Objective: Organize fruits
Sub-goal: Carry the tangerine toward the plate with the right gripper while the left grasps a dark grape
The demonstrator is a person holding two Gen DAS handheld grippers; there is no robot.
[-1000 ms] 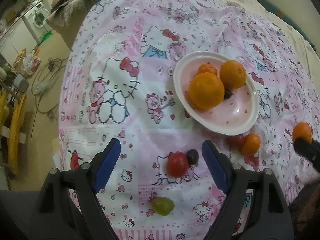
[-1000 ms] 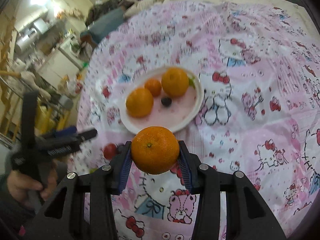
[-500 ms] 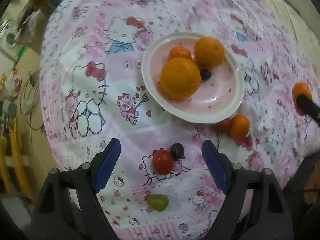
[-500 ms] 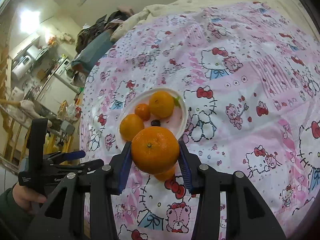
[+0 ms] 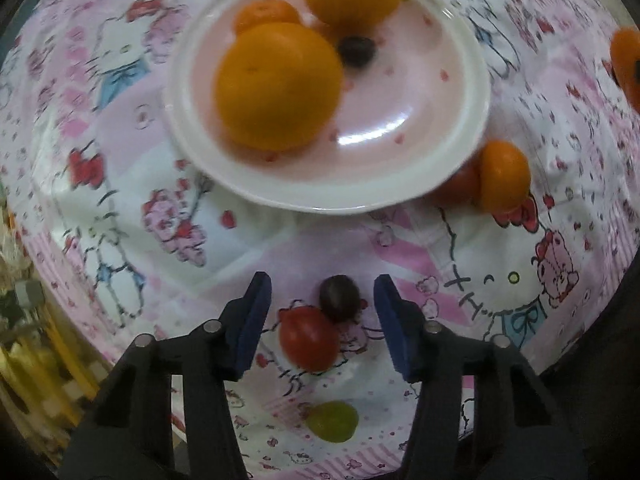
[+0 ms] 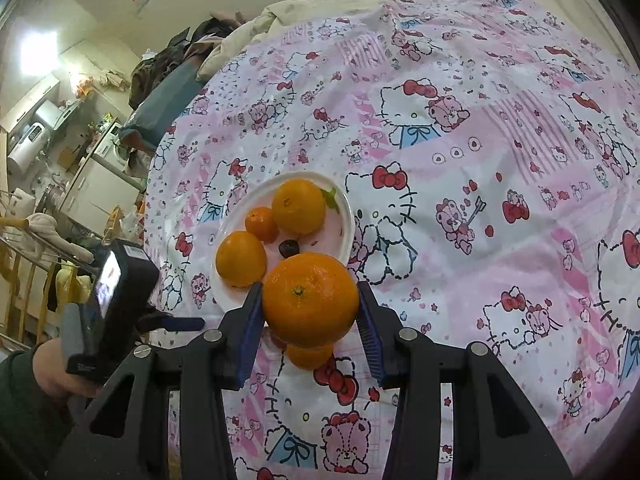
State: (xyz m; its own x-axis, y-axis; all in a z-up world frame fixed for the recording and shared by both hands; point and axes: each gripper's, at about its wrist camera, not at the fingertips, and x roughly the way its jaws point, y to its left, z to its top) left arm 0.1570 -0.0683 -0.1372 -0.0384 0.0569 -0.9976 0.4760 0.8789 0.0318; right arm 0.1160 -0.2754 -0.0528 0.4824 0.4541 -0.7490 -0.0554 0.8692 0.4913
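Right claw (image 6: pixel 310 312) clamping an orange (image 6: pixel 310 299) above the plate's (image 6: pixel 347 216) near rim. Left claw (image 5: pixel 322 296) gaping half-wide, straddling a dark grape (image 5: pixel 339 297) touching a red tomato (image 5: pixel 308 338) on the patterned bedsheet (image 5: pixel 248 248), gripping nothing.

Left wrist fisheye, low and close over the tablecloth (image 5: pixel 248 248), looking steeply down past its fingers at the plate (image 5: pixel 472 92), right wrist fisheye, higher and farther back, facing across the bed, both views sharing the plate (image 6: pixel 348 216) and its oranges (image 6: pixel 298 206).
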